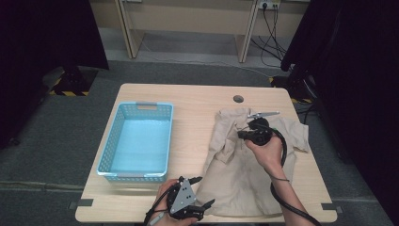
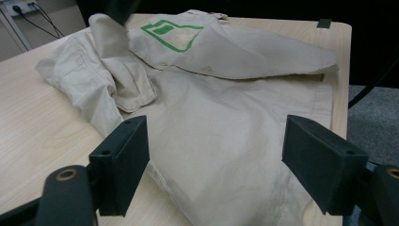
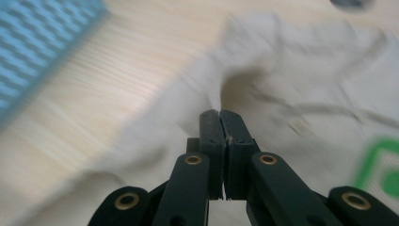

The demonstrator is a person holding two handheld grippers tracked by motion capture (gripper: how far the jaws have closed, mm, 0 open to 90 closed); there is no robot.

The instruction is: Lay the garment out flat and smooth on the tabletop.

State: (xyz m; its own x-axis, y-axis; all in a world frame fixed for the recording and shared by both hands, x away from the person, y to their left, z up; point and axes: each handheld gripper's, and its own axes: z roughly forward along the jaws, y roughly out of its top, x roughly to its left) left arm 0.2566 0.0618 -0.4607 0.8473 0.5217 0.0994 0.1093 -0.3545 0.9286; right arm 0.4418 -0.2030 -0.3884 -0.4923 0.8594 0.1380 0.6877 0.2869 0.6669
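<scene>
Grey carpet runs around a pale wooden table (image 1: 197, 99), with desk legs and trailing cables at the far wall and dark curtains on both sides. On the table's left half sits a light blue plastic basket (image 1: 136, 141) with perforated walls, and nothing lies in it. To its right, well apart from it, a beige short-sleeved shirt (image 1: 244, 174) is spread over the wood with its collar toward the far edge and its hem near the person. A green-outlined patch shows on the chest in the left gripper view.

The right hand-held gripper (image 1: 245, 133) is over the collar area. In the right gripper view its jaws stand pressed together, and a fold of the cloth rises right at their tips, so I judge it has a pinch of the fabric near the collar, though that view is blurred and I cannot see the cloth between the pads. The left gripper view shows a strip of fabric lifted upright at that spot, which fits.

The left hand-held gripper (image 1: 206, 192) hovers at the near edge by the shirt's lower left corner, jaws spread wide with the hem lying between and beyond them, pressing on nothing.

By my reading the folding has barely begun. One sleeve or shoulder looks turned in and bunched near the collar, while the body lies mostly flat and unfolded. Left to do: the folds themselves, then presumably moving the bundle into the basket.
</scene>
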